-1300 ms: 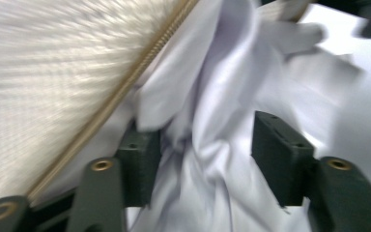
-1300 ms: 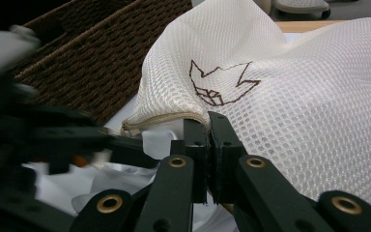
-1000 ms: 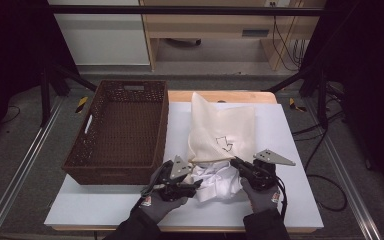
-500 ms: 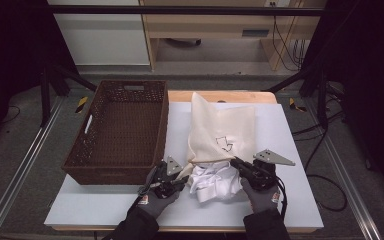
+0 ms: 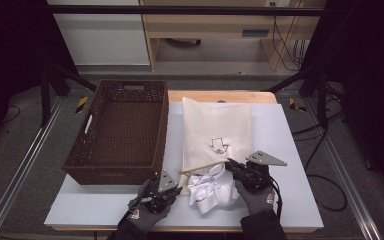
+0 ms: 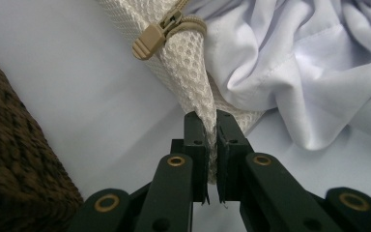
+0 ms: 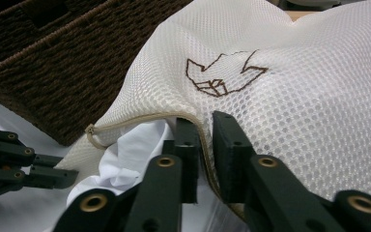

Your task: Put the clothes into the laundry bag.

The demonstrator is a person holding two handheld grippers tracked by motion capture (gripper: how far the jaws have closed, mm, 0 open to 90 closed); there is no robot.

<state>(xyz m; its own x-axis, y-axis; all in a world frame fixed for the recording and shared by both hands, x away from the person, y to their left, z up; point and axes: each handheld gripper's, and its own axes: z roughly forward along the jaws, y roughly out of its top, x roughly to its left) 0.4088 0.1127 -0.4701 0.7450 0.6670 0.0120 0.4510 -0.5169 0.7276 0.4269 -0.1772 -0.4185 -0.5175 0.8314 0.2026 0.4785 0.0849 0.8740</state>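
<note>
Your left tongs [image 6: 211, 140] have just been closing and now pinch the near-left corner of the cream mesh laundry bag [image 5: 215, 131], just below its tan zipper pull [image 6: 149, 41]. Your right tongs [image 7: 203, 145] have just been easing apart a little; the bag's corded upper rim runs between their jaws, which stand narrow around it, and whether they press it is hard to tell. The bag lies flat along the middle of the white tabletop [image 5: 290, 145], its mouth facing the near edge. A crumpled white cloth garment [image 5: 212, 190] sits half in that mouth, spilling towards you between your gloved hands. A dark brown wicker basket [image 5: 117, 135] stands beside the bag along the left edge.

This looks like the step of holding the mouth open to pack the garment. The next move likely calls for lifting the upper rim while the left corner stays pinned, then working the cloth deeper inside.
</note>
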